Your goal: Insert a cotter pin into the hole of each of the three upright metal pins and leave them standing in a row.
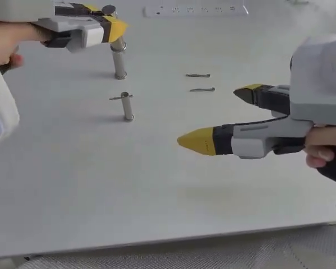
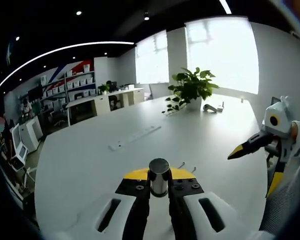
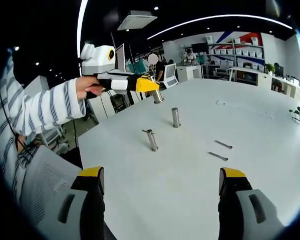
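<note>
the left gripper (image 1: 115, 28) has its jaws closed tight on a metal pin (image 1: 109, 9), gripping it just under the head and holding it upright, lifted off the white table (image 1: 156, 190) at the far left; the left gripper view shows the pin's round head standing up between the yellow tips. holding it by the top like this probably steadies the shaft and leaves its side free, so a cotter can be pushed through. the right gripper (image 1: 210, 116) hovers low over the table to the right with its jaws spread wide and nothing between them, which reads as readiness to pick up one of the two loose cotter pins (image 1: 197, 75) lying side by side just beyond its tips. one pin looks done: the near upright pin (image 1: 127, 107) stands on the table with a cotter pin (image 1: 120, 97) crossing it near the top. behind it a second upright pin (image 1: 120, 64) stands bare, just below the left gripper in the head view and near the held pin, so it could be knocked when the held pin comes down. a power strip (image 1: 196, 9) lies along the far edge, well clear of the work, and a potted plant (image 2: 190, 87) sits farther down the table
</note>
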